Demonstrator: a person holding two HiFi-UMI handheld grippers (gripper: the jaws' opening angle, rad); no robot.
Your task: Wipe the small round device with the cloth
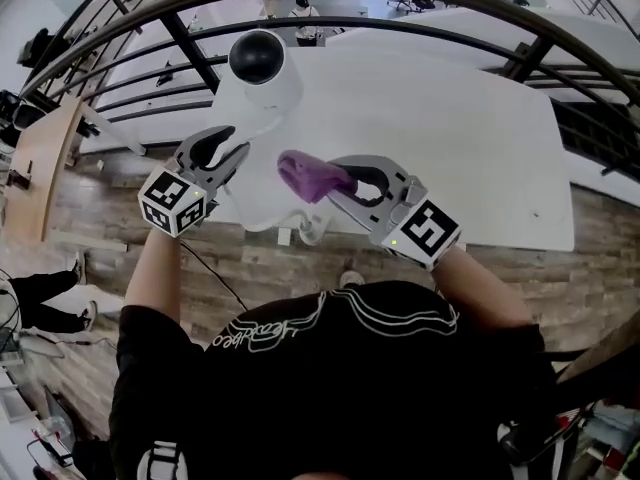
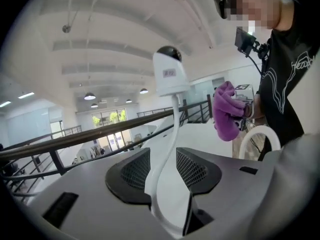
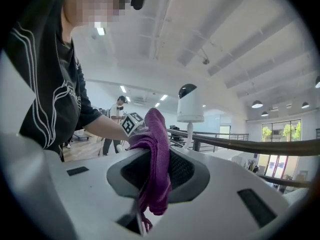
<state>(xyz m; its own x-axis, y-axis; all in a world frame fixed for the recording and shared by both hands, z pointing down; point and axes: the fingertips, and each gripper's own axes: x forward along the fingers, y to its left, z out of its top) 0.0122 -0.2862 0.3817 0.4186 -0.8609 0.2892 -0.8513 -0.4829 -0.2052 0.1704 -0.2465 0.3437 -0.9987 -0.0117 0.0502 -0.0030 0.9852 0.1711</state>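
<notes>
Head view: small round device (image 1: 258,63) upright near table (image 1: 450,138) far-left edge. Left tongs (image 1: 238,143) nearer, wide, white stem (image 2: 172,129) between. Right tongs (image 1: 335,180) clamp purple cloth (image 1: 300,173), device ahead-left.

white table (image 1: 470,138) beside a dark curved railing (image 3: 260,146), wood-plank floor (image 1: 100,208) below, round ceiling lamps (image 2: 90,96) lit.

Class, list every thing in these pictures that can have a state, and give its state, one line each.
left gripper: open, jaws apart round the white stem
right gripper: shut on the purple cloth
purple cloth: bunched, apart from the small round device
small round device: upright on top of the white stem, untouched
white stem: curved, running between the left gripper's jaws
</notes>
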